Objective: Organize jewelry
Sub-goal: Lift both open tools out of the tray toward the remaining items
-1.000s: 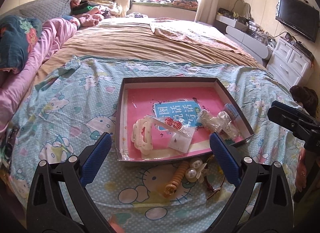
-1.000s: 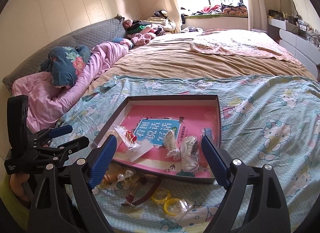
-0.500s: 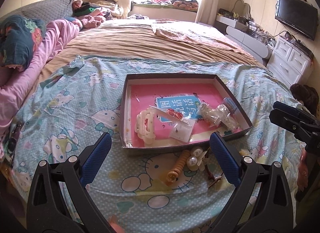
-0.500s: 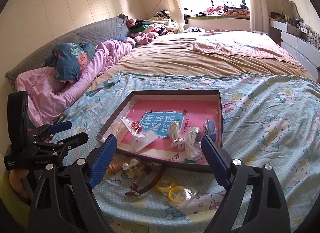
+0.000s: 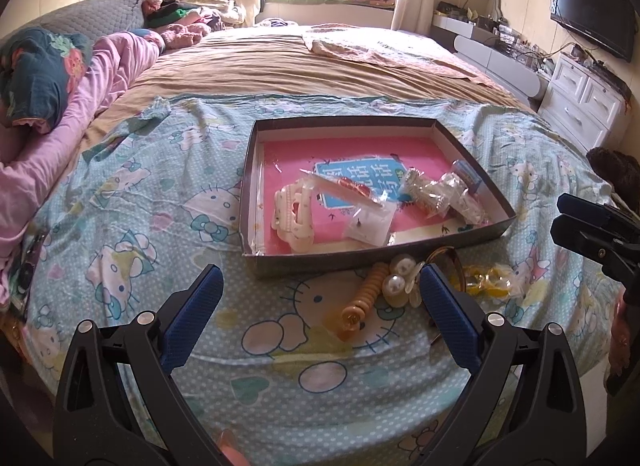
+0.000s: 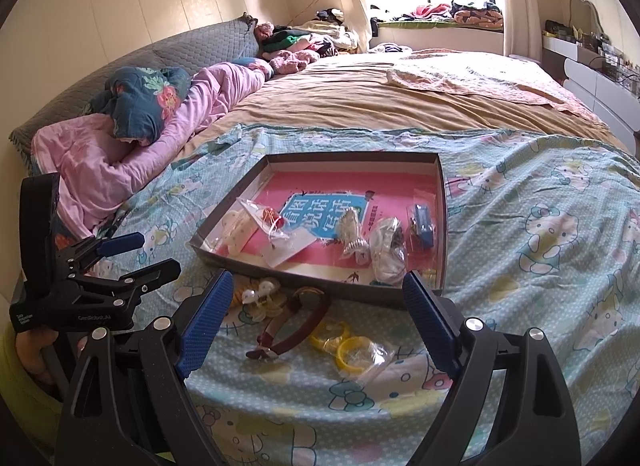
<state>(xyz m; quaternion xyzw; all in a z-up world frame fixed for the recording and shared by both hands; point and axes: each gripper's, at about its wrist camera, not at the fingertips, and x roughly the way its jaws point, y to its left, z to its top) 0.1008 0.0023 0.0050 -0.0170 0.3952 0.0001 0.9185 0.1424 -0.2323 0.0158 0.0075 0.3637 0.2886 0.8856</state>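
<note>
On the bed, a shallow dark box [image 5: 360, 121] with a pink printed liner sits on the blue cartoon-cat sheet [image 5: 132, 201]. Left gripper [image 5: 320, 298] jaws wide apart, nothing between them, hovering over bare sheet in front of the box. Right gripper [image 6: 318, 306] also spread wide, empty, pointing at the loose pieces in front of the box. Inside the box: cream hair claw [image 5: 294, 215] near its left wall, clear packet with a red item [image 5: 352, 189], a white card in a bag [image 5: 370, 225], crumpled clear bags of silvery pieces [image 5: 440, 195] toward the right wall, contents too glare-washed to identify, and a small blue item [image 6: 422, 221] by the right wall, type unclear. Outside, just in front of the near wall: orange beaded piece [image 5: 360, 300], pearl clip [image 5: 398, 286] touching it, partly behind the left gripper's right finger. Dark red band with a round gold face [image 6: 294, 326], probably a watch; in the left view only its gold rim shows, rest hidden by the finger. Yellow rings in a clear bag [image 6: 352, 350] just beside it; bag edges hard to trace. Each gripper shows at the other view's edge, cut off by the frame. Pink pillow [image 6: 120, 153] and a dresser [image 5: 584, 93] sit far off; fisheye bends all edges.
</note>
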